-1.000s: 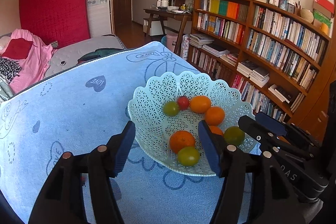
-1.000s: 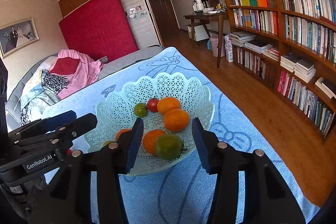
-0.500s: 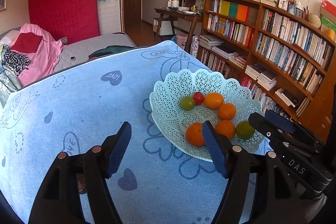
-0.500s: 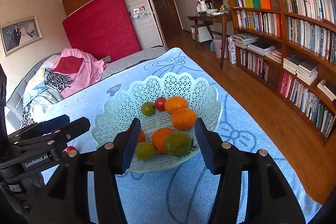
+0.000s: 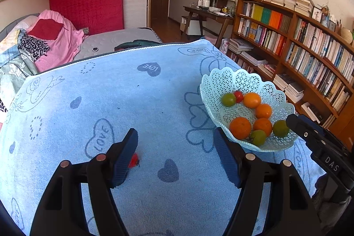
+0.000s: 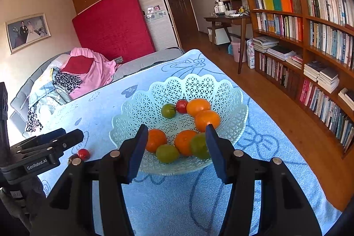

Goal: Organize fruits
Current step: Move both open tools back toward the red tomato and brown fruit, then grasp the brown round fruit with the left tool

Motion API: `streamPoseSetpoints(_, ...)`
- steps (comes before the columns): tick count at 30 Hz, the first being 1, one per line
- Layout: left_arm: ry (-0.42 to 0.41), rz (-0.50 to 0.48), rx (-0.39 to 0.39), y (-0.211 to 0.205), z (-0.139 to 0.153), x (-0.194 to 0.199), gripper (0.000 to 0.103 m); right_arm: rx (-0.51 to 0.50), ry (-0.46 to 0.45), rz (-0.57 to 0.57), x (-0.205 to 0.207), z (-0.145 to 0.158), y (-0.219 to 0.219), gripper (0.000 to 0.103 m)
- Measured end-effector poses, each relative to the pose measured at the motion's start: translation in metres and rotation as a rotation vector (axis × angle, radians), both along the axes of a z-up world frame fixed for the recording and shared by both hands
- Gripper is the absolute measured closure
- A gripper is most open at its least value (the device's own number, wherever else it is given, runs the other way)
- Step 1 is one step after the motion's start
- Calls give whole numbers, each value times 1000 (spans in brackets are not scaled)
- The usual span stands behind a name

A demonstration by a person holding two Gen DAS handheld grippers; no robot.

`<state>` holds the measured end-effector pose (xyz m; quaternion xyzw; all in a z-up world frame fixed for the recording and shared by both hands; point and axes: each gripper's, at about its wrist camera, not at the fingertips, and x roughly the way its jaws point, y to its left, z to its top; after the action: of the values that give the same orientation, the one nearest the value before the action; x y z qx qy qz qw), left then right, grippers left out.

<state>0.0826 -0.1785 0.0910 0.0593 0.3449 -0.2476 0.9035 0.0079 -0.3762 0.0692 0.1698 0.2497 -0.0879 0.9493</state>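
Now the big blue towel surface (image 5: 110, 92) fills most of both views. The lacy basket (image 6: 137, 103) sits near its right edge, on the bookshelf (image 6: 309, 37) side. Oranges and green tomatoes are in the basket, plus one small red tomato at the back.

The left gripper (image 5: 174, 154) has slid away from the basket, out over the bare middle of the surface. Its jaws have just been opening and nothing is between them. The green tomato (image 5: 257, 137) that was between its jaws a moment ago now lies in the basket.

The right gripper (image 6: 176, 148) hangs by the near rim of the basket, its jaws a bit wider than before, holding nothing.

One little red tomato (image 6: 83, 154) is not in the basket. It sits just beside the left gripper's finger (image 5: 124, 154). It looks like the next one to pick up.
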Motion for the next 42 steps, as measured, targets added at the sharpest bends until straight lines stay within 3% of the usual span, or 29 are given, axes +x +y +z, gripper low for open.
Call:
streamPoseSetpoints(20,79,132,7,67,-30,1,33,-23,27,106,7,-5,39,48)
streamPoseSetpoints(34,117,141,31,71,-49,6,33,-25,39,137,8,-10,47,48)
streamPoseSetpoints(42,158,146,71,69,-66,16,51,-25,41,149,8,-11,49,48)
